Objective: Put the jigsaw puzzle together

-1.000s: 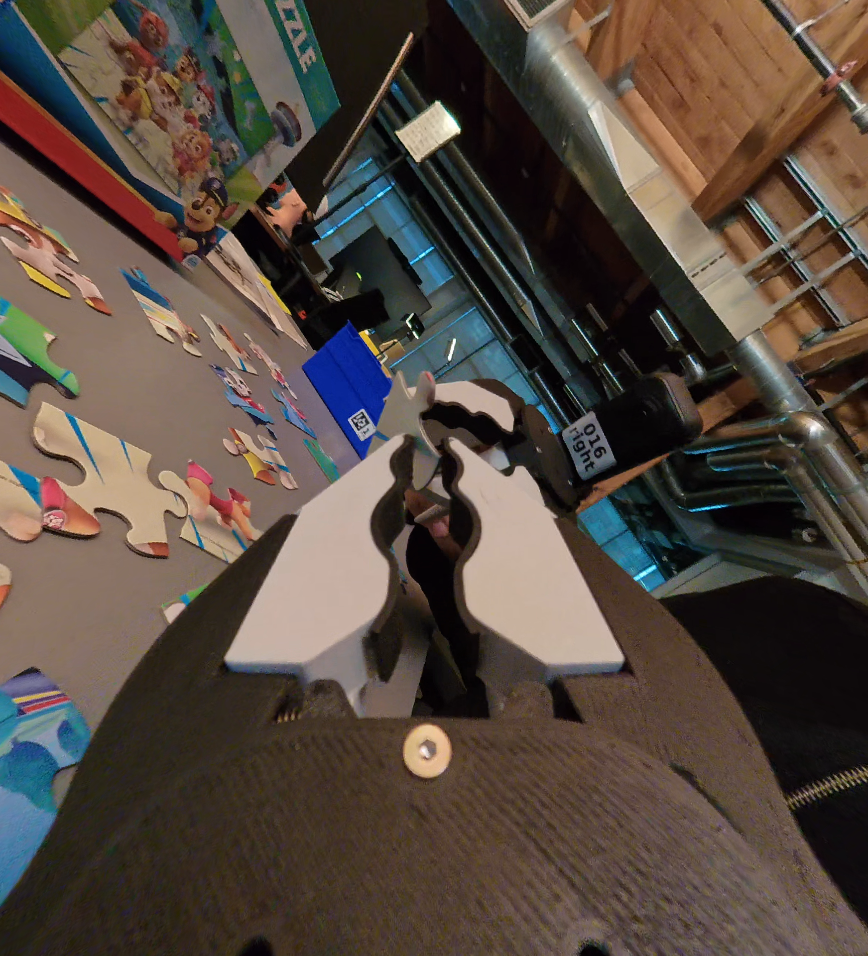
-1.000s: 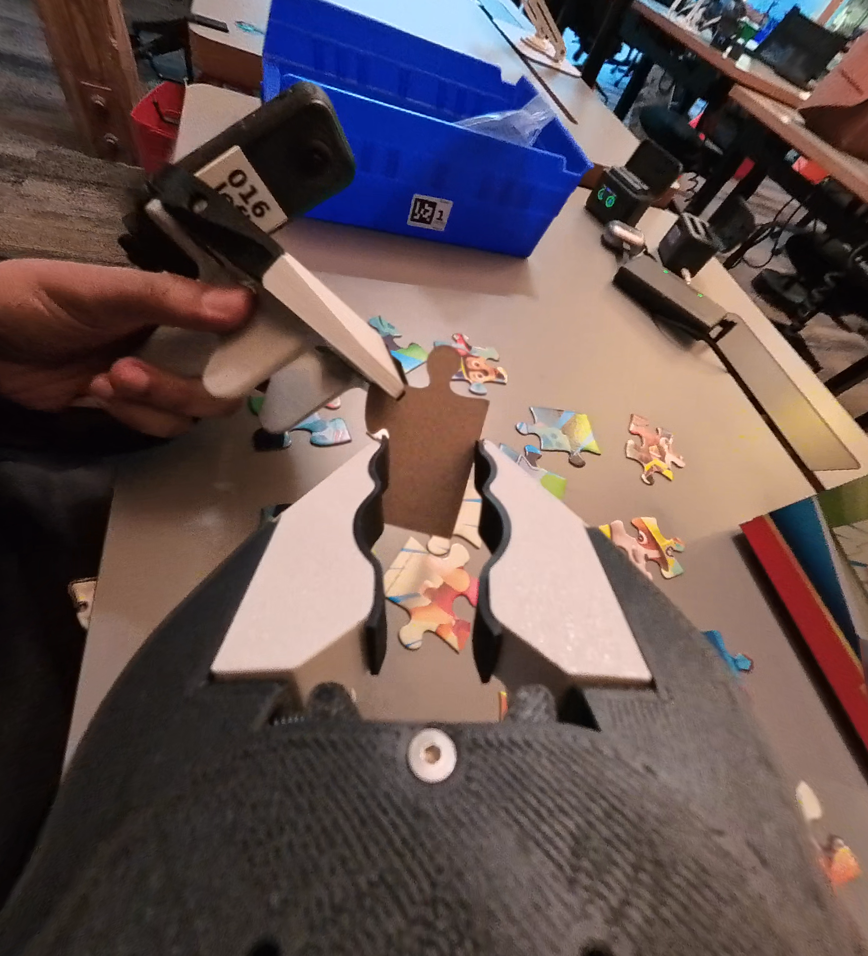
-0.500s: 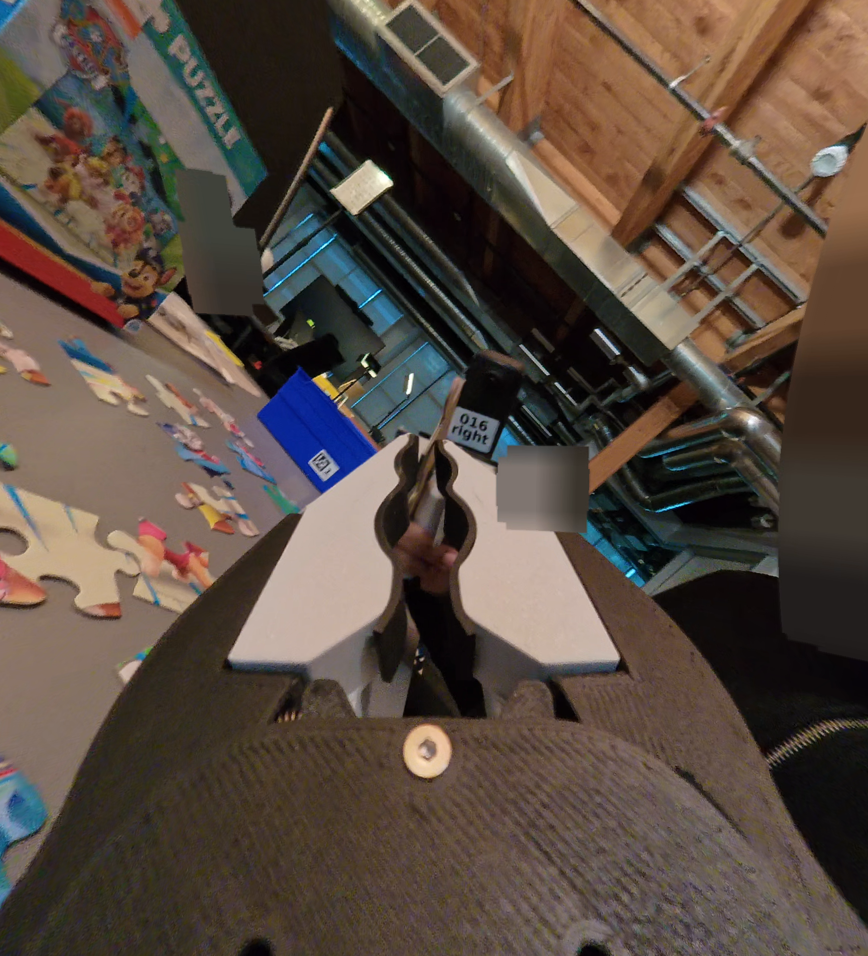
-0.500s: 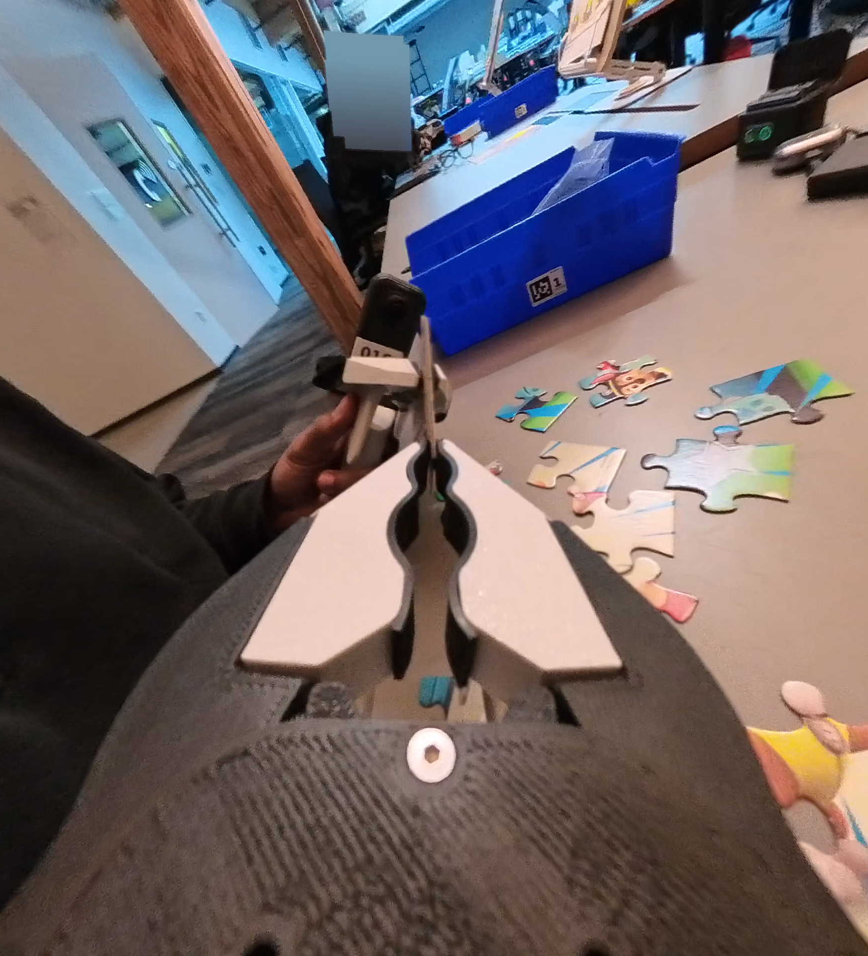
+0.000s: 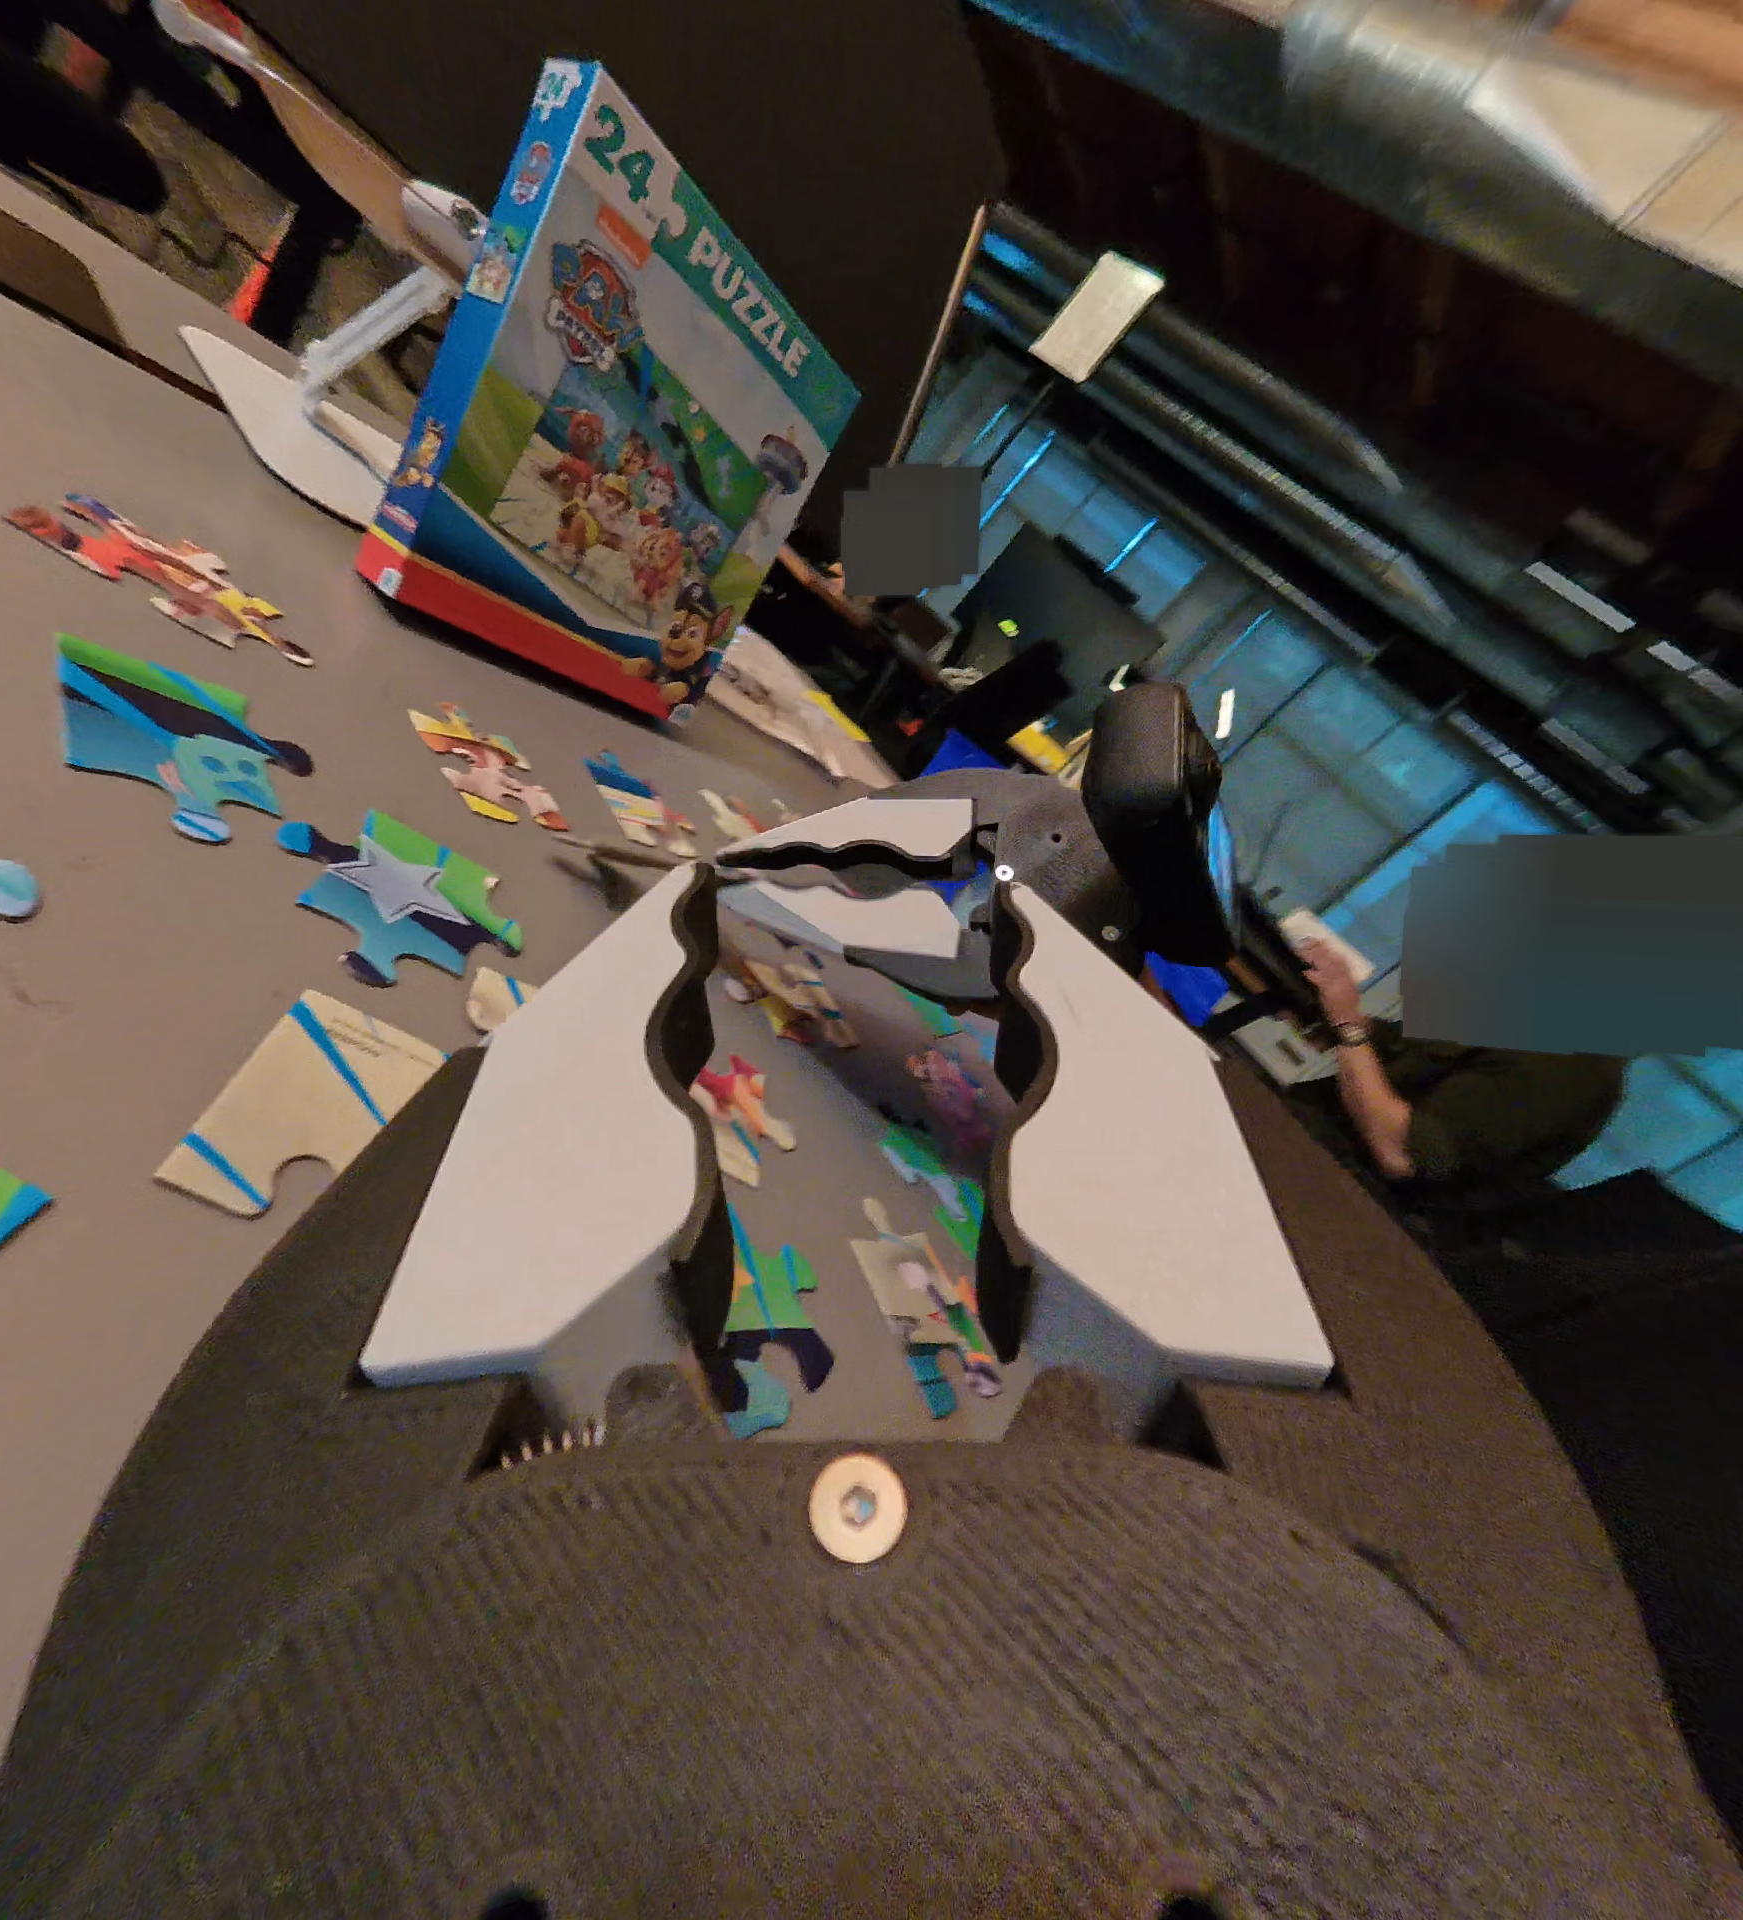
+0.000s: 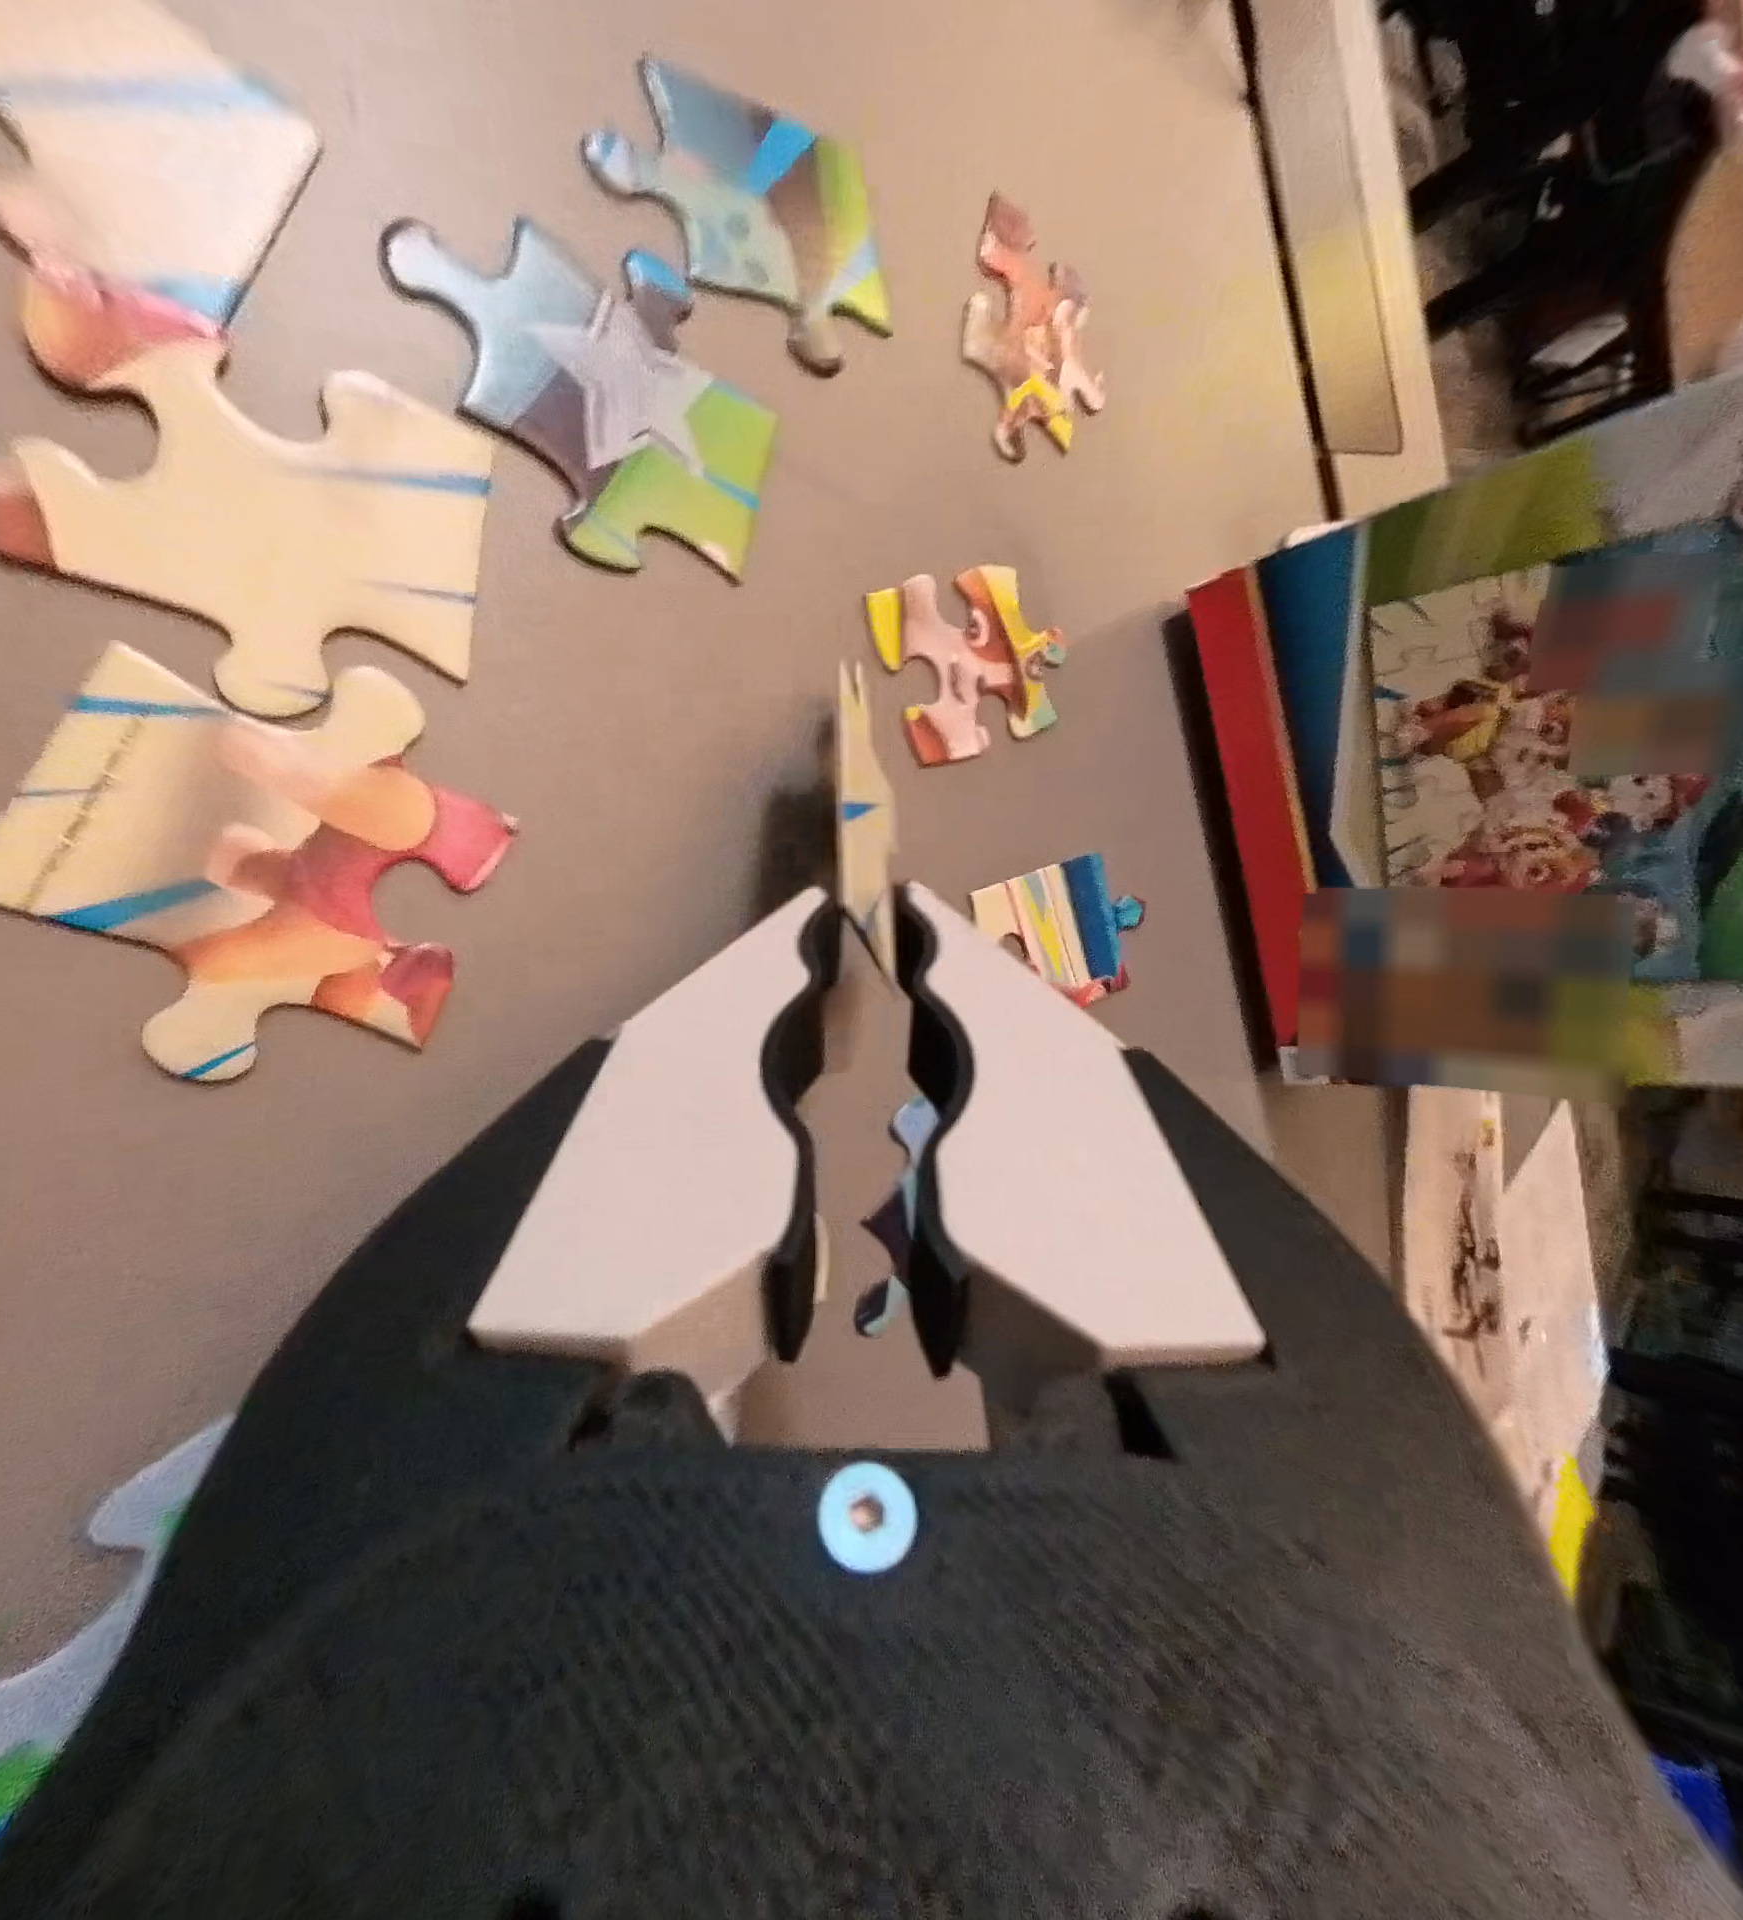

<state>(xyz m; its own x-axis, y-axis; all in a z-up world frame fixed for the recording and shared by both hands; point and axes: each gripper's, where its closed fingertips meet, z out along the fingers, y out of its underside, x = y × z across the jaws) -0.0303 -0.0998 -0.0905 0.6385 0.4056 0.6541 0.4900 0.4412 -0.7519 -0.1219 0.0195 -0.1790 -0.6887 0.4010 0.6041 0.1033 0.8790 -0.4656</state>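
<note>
Left gripper spread wide with nothing between its fingers, right gripper pinching a cream puzzle piece edge-on above the grey table, puzzle box standing nearby

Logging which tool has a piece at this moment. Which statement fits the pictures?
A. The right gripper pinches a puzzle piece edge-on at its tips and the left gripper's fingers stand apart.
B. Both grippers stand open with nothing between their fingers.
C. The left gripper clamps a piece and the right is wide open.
A: the right gripper pinches a thin cream and blue puzzle piece edge-on, while the left gripper stands open, with only the grey table showing between its fingers.
</note>
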